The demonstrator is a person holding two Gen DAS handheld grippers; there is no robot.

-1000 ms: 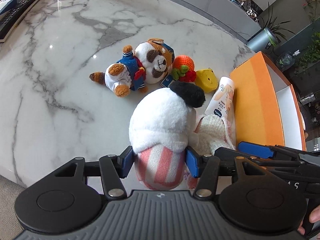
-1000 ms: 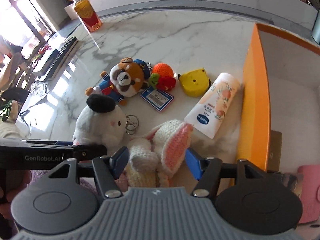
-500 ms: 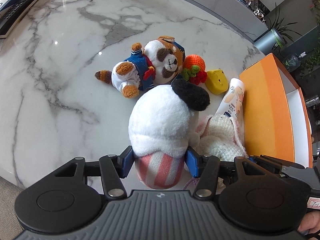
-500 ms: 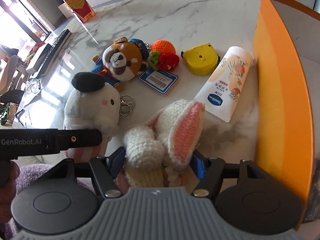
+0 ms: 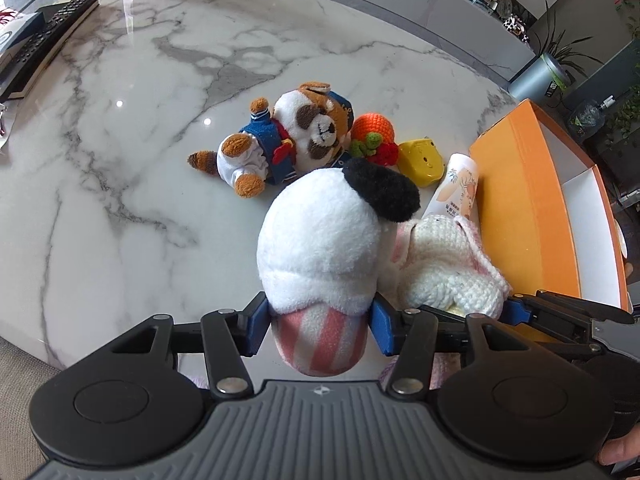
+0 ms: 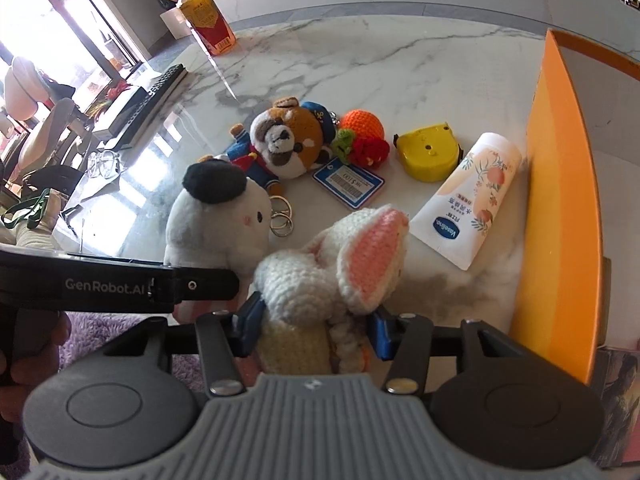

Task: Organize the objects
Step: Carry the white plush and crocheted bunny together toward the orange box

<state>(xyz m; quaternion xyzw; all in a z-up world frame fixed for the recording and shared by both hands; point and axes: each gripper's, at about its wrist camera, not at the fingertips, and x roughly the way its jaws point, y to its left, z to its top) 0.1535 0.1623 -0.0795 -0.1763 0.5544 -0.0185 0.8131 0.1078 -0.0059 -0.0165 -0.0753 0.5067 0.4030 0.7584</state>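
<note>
Left wrist view: left tongs (image 5: 318, 322) clamped the white plush (image 5: 320, 248) by its striped base; right tongs (image 6: 314, 330) clamped the crochet rabbit (image 6: 332, 276). Both hung above the table (image 5: 120, 160), presumably bound for the orange box (image 6: 560, 200) beyond.

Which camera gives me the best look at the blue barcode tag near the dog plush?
The right wrist view. There the blue barcode tag lies flat and fully exposed on the marble table, just in front of the dog plush. In the left wrist view the white plush hides nearly all of it.
</note>
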